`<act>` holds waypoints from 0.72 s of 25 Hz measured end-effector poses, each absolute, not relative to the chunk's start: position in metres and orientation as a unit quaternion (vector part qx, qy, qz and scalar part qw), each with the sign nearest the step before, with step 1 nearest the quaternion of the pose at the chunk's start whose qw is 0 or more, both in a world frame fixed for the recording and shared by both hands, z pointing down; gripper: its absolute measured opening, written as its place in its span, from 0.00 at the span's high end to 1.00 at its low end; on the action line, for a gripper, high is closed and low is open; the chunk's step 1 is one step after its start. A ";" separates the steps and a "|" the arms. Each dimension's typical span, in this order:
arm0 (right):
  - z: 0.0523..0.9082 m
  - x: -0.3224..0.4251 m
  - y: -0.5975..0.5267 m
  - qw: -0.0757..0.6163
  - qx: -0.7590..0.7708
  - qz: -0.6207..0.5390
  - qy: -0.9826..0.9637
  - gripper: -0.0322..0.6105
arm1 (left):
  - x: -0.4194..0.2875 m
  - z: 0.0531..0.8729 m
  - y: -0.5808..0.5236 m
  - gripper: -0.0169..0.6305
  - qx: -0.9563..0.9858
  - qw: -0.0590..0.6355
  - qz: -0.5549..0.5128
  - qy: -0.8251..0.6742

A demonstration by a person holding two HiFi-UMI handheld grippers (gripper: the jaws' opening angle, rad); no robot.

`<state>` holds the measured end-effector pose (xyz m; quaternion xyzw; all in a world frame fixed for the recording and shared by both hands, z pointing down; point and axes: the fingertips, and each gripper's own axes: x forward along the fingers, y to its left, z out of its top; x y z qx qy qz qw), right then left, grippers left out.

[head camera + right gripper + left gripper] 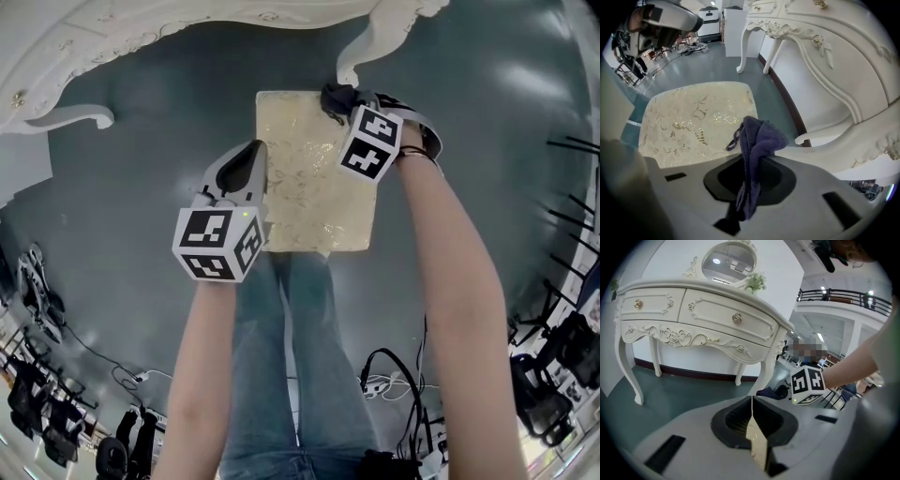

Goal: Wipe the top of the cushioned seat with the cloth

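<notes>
Currently, the right gripper [349,101] is holding the cloth [335,96] at the far right corner of the cushioned seat [309,187], close to a leg of the white dressing table [375,37]. The wiping step is judged to be starting here. To do it well:

1. Lower the bunched cloth until it is pressing flat on the seat top; contact cannot be confirmed from these views.
2. Sweep in overlapping passes from the far edge toward the near edge.
3. Keep the hard jaw tips off the patterned fabric.

In the right gripper view, the jaws are clamping the dark cloth [757,136], which is bulging out ahead of them over the seat [693,122].

The left gripper [251,159] is hovering at the seat's left edge. Its jaws are together and are gripping nothing; only a thin slit is showing between them.
</notes>
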<state>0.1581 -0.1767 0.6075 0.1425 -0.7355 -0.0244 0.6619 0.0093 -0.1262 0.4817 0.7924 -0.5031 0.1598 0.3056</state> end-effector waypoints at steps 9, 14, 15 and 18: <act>0.606 0.155 -0.161 0.660 0.108 -0.014 -0.744 0.89 | 0.011 0.481 -0.122 0.96 0.793 0.308 0.157 -0.502; 0.605 0.155 -0.150 0.656 0.101 -0.003 -0.748 0.89 | 0.014 0.480 -0.118 0.97 0.793 0.308 0.157 -0.501; 0.604 0.155 -0.147 0.656 0.101 0.000 -0.748 0.89 | 0.015 0.479 -0.117 0.97 0.794 0.308 0.157 -0.501; 0.602 0.156 -0.139 0.653 0.097 0.007 -0.751 0.89 | 0.018 0.477 -0.113 0.96 0.794 0.308 0.157 -0.500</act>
